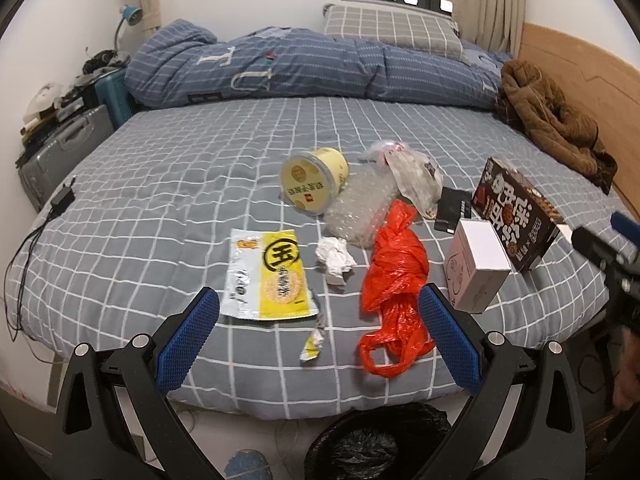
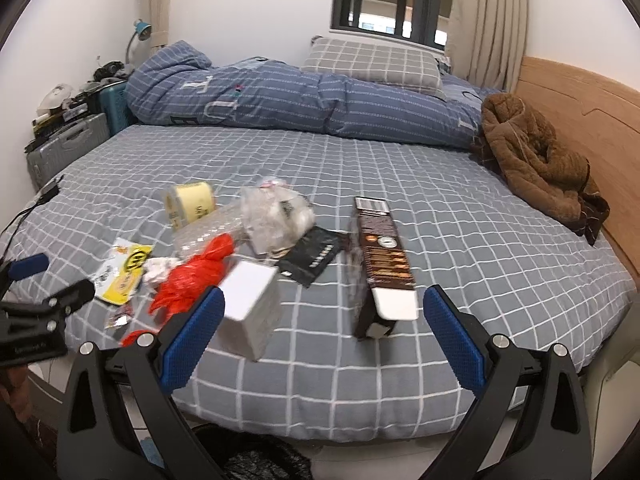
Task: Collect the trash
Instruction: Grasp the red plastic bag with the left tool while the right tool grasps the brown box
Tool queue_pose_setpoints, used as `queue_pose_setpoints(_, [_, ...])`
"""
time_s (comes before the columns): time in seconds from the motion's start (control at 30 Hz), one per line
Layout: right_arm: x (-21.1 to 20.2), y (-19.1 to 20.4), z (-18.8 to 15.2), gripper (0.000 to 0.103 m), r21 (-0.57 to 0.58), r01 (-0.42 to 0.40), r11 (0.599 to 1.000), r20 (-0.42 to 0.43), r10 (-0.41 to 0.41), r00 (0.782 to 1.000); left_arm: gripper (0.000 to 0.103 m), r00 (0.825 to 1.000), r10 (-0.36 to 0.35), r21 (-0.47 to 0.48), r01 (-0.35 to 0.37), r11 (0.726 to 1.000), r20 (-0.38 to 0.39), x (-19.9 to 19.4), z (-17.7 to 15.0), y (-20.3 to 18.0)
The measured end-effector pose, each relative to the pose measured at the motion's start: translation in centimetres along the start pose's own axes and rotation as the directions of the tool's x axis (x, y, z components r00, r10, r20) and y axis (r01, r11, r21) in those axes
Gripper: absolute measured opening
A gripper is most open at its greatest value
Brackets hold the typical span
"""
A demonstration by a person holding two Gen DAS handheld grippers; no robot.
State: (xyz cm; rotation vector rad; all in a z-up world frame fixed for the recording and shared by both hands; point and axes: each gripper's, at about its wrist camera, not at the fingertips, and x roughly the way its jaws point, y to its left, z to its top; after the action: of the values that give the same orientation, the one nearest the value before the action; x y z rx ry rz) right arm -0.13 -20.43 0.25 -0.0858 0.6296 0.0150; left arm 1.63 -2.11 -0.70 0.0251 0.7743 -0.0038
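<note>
Trash lies scattered on the grey checked bed (image 1: 160, 184). In the left wrist view I see a yellow snack wrapper (image 1: 268, 276), a torn wrapper scrap (image 1: 314, 344), crumpled white paper (image 1: 334, 262), a red plastic bag (image 1: 394, 288), a yellow tub (image 1: 314, 182) on its side, bubble wrap (image 1: 356, 208), a white box (image 1: 478, 264) and a brown carton (image 1: 516, 218). My left gripper (image 1: 320, 308) is open above the bed's near edge, nothing between its fingers. My right gripper (image 2: 320, 308) is open too, the white box (image 2: 252, 312) and brown carton (image 2: 382, 268) just ahead of it.
A black-lined bin (image 1: 380, 444) sits on the floor below the bed edge. A folded blue duvet (image 1: 300, 68), a pillow (image 1: 392, 30) and a brown garment (image 1: 556, 120) lie at the far side. Suitcases (image 1: 64, 148) stand left; a charger cable (image 1: 60, 200) trails off the bed.
</note>
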Motion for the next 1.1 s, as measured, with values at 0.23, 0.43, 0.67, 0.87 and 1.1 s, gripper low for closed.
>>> queue_pose_setpoints(0.23, [3.6, -2.7, 0.6, 0.090, 0.026, 0.038, 0.999, -0.064, -0.037, 0.997, 0.097, 0.999, -0.016, 0.039, 0.017, 0.999, -0.038, 3.4, 0.7, -2.6])
queue_pose_setpoints(0.43, [6.4, -3.5, 1.4, 0.084, 0.012, 0.042, 0.999, -0.097, -0.041, 0.994, 0.096, 0.997, 0.000, 0.075, 0.006, 0.997, -0.075, 6.9, 1.9, -4.1])
queue_pose_setpoints(0.67, [9.7, -5.0, 2.0, 0.074, 0.037, 0.052, 0.998, -0.160, -0.046, 0.986, 0.092, 0.992, -0.017, 0.096, 0.029, 0.995, -0.122, 9.6, 2.2, -5.5])
queue_pose_setpoints(0.87, [11.6, -5.9, 1.7, 0.065, 0.068, 0.033, 0.997, -0.210, -0.018, 0.977, 0.086, 0.988, -0.024, 0.110, 0.042, 0.993, -0.155, 11.3, 2.2, -6.4])
queue_pose_setpoints(1.1, [13.1, -6.0, 1.3, 0.054, 0.087, 0.022, 0.996, -0.253, 0.001, 0.968, 0.075, 0.984, -0.030, 0.125, 0.053, 0.991, -0.177, 12.4, 2.1, -7.2])
